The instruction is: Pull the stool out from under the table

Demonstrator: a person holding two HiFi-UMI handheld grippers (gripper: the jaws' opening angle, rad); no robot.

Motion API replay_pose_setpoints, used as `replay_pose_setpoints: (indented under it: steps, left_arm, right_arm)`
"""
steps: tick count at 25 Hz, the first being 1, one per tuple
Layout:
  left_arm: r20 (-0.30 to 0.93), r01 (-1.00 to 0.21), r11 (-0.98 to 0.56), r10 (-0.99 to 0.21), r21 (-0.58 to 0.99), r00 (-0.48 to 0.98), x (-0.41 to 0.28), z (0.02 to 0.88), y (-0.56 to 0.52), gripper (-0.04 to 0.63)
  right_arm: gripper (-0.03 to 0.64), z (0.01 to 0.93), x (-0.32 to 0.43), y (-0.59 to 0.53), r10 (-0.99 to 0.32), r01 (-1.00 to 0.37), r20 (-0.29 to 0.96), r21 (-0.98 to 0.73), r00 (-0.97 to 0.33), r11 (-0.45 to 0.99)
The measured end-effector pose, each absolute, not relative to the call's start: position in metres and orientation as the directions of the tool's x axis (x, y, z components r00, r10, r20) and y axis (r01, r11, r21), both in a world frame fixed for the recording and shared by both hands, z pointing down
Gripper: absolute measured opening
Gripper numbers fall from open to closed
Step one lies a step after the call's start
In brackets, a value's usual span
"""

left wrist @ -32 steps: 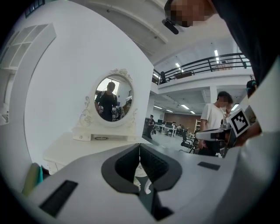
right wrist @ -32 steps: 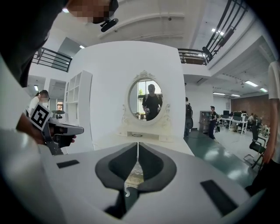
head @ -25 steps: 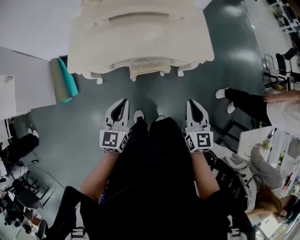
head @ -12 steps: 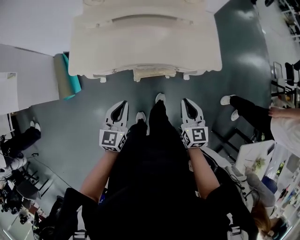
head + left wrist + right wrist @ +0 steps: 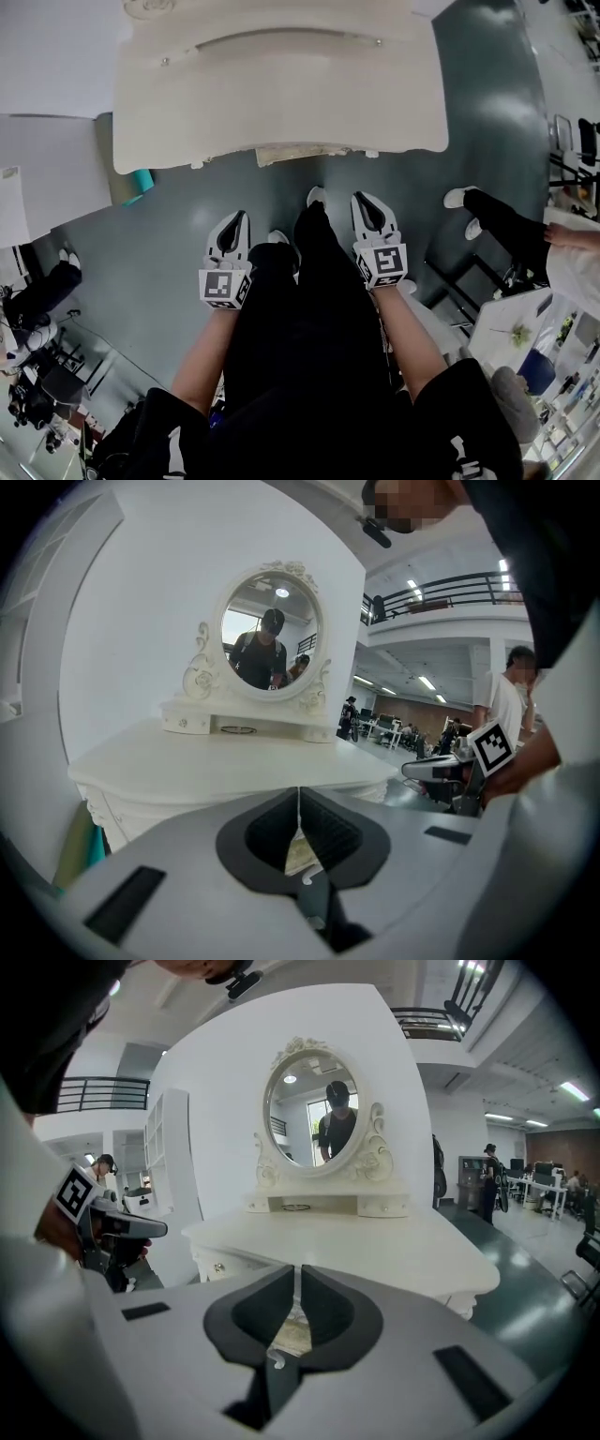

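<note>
Stool (image 5: 293, 153) sits tucked under table (image 5: 281, 94), straight ahead between your clenched, empty left gripper (image 5: 236, 223) and right gripper (image 5: 364, 202), right slightly nearer.

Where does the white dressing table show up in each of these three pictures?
Head view: dressing table fills the top centre, seen from above.
Left gripper view: dressing table, middle left.
Right gripper view: dressing table, centre.
Shared landmark: oval mirror standing on it, in both gripper views.
</note>
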State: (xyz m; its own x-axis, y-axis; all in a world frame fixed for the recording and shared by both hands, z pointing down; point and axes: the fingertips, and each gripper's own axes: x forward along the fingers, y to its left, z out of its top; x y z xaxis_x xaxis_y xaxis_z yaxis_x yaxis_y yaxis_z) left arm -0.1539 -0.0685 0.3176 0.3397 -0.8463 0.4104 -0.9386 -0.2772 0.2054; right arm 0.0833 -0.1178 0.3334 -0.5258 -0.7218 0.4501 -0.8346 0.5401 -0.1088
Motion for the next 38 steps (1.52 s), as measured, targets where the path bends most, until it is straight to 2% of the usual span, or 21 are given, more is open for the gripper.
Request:
replay_pose_setpoints:
  steps: [9, 17, 24, 34, 36, 38]
  left_arm:
    - [0.463, -0.928, -0.280, -0.808, 0.244, 0.365, -0.159, 0.442, -0.082, 0.016]
    - [0.507, -0.926, -0.291, -0.777, 0.238, 0.374, -0.152, 0.518, -0.086, 0.017]
    - [0.550, -0.945, -0.232, -0.770, 0.230, 0.323, -0.171, 0.578, -0.103, 0.017]
    - [0.589, -0.945, -0.256, -0.738, 0.206, 0.329, -0.166, 0.646, -0.115, 0.017]
    - [0.608, -0.945, -0.268, -0.724, 0.189, 0.327, -0.162, 0.661, -0.116, 0.021]
    - [0.627, -0.940, -0.280, -0.702, 0.194, 0.338, -0.159, 0.676, -0.116, 0.071]
  right_arm:
    - [0.021, 0.449, 0.084, -0.127, -0.724, -0.887, 0.531, -0.133, -0.441, 0.442]
    - [0.021, 0.532, 0.093, -0.135, -0.712, -0.882, 0.571, -0.048, -0.409, 0.468]
    - [0.021, 0.604, 0.103, -0.157, -0.670, -0.879, 0.629, -0.046, -0.394, 0.474]
    - [0.022, 0.670, 0.120, -0.176, -0.657, -0.882, 0.649, -0.046, -0.383, 0.469]
    - [0.033, 0.682, 0.123, -0.181, -0.653, -0.885, 0.657, -0.048, -0.377, 0.462]
    - [0.101, 0.695, 0.124, -0.182, -0.635, -0.882, 0.672, -0.058, -0.381, 0.468]
